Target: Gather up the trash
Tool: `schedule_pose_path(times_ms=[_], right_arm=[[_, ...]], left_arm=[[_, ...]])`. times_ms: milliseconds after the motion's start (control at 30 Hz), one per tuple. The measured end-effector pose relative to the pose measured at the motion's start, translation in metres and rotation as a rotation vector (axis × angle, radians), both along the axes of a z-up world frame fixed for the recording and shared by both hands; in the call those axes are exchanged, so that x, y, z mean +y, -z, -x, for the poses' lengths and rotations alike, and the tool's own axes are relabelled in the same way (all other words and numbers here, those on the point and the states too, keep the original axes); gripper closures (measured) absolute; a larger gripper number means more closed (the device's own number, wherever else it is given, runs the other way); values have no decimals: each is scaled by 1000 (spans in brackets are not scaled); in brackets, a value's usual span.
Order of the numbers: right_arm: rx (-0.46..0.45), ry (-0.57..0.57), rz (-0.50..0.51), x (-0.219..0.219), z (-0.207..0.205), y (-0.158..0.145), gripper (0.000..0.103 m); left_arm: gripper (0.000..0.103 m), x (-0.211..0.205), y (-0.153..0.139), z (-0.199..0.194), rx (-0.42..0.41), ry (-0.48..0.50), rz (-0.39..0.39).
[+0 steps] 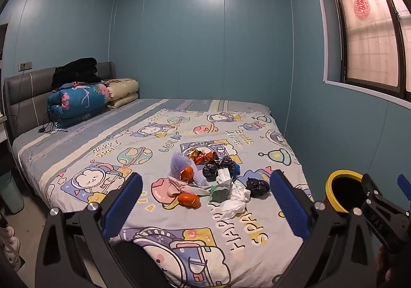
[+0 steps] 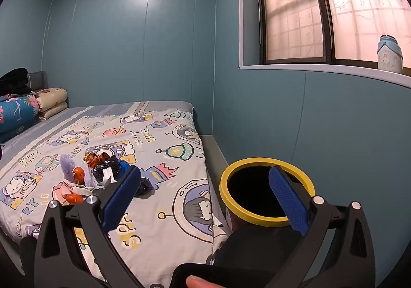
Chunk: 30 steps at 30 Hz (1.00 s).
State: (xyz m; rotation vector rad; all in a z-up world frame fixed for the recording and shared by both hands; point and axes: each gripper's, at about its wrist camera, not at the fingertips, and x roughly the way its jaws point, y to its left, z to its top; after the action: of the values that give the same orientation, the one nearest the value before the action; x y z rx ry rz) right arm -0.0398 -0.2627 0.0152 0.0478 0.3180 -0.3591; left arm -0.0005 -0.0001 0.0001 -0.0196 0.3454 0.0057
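Observation:
A pile of trash (image 1: 208, 180) lies on the cartoon-print bed sheet (image 1: 179, 241): orange peels (image 1: 188, 200), crumpled black bags (image 1: 257, 187), white tissue (image 1: 235, 202), a foil wrapper (image 1: 201, 155) and a purple net. A yellow-rimmed black bin (image 2: 265, 191) stands at the bed's right side, also in the left wrist view (image 1: 345, 190). My left gripper (image 1: 206, 200) is open and empty, near the pile. My right gripper (image 2: 205, 198) is open and empty; its right finger is in front of the bin's mouth. The pile shows at left in the right wrist view (image 2: 97, 175).
Folded quilts (image 1: 77, 103) and dark clothes lie by the grey headboard (image 1: 23, 93). Blue walls close in behind and to the right of the bed. A window with a jar (image 2: 390, 54) on its sill is above the bin.

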Motion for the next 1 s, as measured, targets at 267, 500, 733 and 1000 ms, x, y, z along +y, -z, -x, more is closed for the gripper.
schedule_pose_path(times_ms=[267,500,733,1000], right_arm=[[3,3,3,1,-1,-1,7],[7,-2,-4,0,-1,2,7],[11,-2,-5,0,-1,3,7],[13,-2,-8,-1,-1,2,7]], left_arm=[[7,-1,0,1,1,7,-1],[7,3,3,3,11,0,4],[7,6,5,1,17,3,7],[7,5,5,1,20,3,5]])
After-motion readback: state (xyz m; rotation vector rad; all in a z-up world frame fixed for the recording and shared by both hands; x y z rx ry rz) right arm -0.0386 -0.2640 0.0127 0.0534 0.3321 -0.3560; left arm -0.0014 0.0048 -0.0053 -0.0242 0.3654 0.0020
